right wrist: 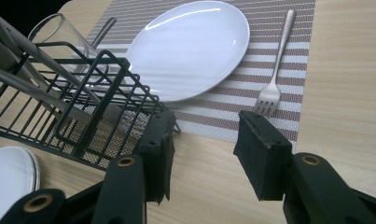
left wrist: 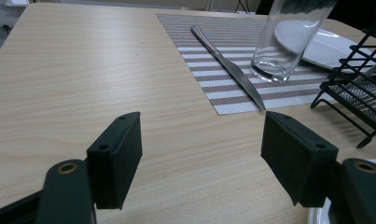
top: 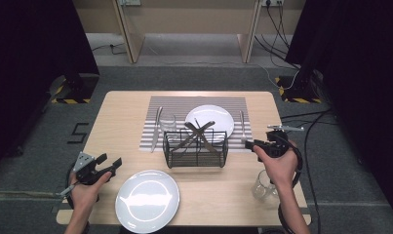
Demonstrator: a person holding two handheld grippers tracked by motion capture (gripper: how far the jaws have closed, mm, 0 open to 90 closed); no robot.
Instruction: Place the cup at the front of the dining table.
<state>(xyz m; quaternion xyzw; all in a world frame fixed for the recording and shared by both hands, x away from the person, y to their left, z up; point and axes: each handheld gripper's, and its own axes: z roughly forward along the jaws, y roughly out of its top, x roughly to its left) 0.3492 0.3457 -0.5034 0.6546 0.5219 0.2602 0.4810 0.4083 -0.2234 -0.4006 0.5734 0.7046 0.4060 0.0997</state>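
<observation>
Left gripper [top: 106, 163]: fingers wide, empty, above the light wooden bench [top: 116, 117] beside the near white round plate [top: 147, 200].
Right gripper [right wrist: 204, 140]: fingers wide, empty, just short of the silver fork [right wrist: 275, 70] on the striped woven placemat [right wrist: 288, 28].
Risk: the right gripper's left finger stands close to the black wire cutlery basket [right wrist: 73, 93]; closing in could nudge it or push the fork askew.
Views: the high view shows the clear glass tumbler [top: 263, 185] by the right forearm; the left gripper view shows the silver table knife [left wrist: 227, 67] close up.

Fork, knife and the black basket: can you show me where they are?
fork [right wrist: 273, 70], right gripper view, on its handle
knife [left wrist: 227, 67], left gripper view, on its blade
black wire basket [top: 196, 149], high view, on its front wall
</observation>
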